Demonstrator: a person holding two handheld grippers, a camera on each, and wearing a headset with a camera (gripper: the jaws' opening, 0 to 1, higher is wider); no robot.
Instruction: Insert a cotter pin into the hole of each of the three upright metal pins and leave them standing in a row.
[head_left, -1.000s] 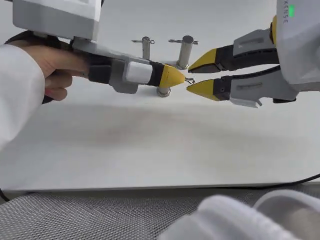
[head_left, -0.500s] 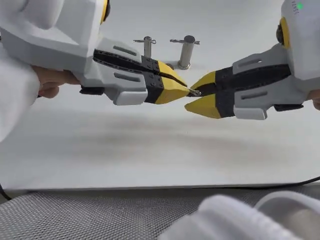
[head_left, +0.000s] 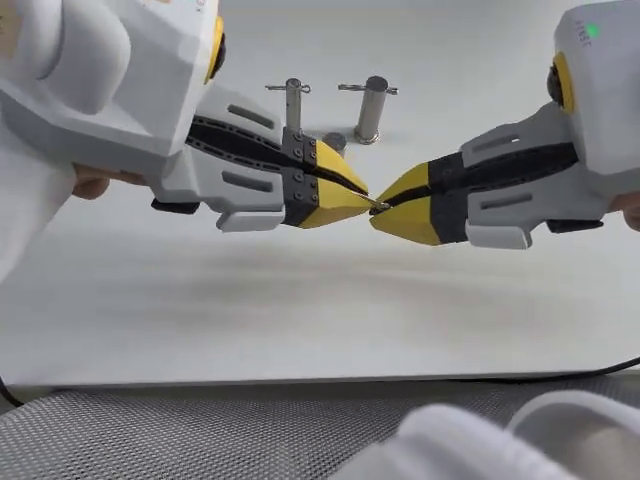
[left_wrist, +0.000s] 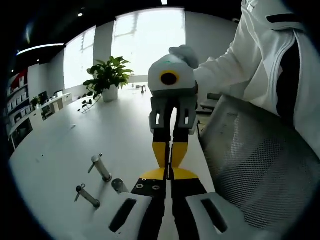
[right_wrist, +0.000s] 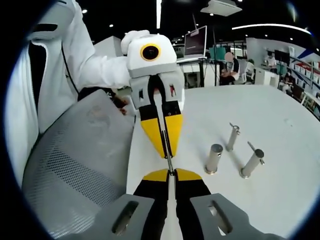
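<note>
Three upright metal pins stand on the white table. The far left pin (head_left: 293, 100) and the far right pin (head_left: 371, 106) each carry a cotter pin through the top. The nearer middle pin (head_left: 334, 142) (right_wrist: 214, 158) is bare and half hidden behind the left gripper. My left gripper (head_left: 366, 198) (left_wrist: 170, 172) and right gripper (head_left: 380, 210) (right_wrist: 170, 173) meet tip to tip above the table. A thin cotter pin (head_left: 379, 204) (right_wrist: 166, 145) runs between them, and both look shut on it.
A grey mesh chair back (head_left: 180, 435) and a white sleeve (head_left: 470, 440) lie below the table's front edge (head_left: 300, 380). A potted plant (left_wrist: 106, 80) stands far down the table. Bare tabletop spreads in front of the pins.
The right gripper's jaws were open a second ago and have shut on the cotter pin's free end. Both grippers have risen slightly, uncovering the bare middle pin.
</note>
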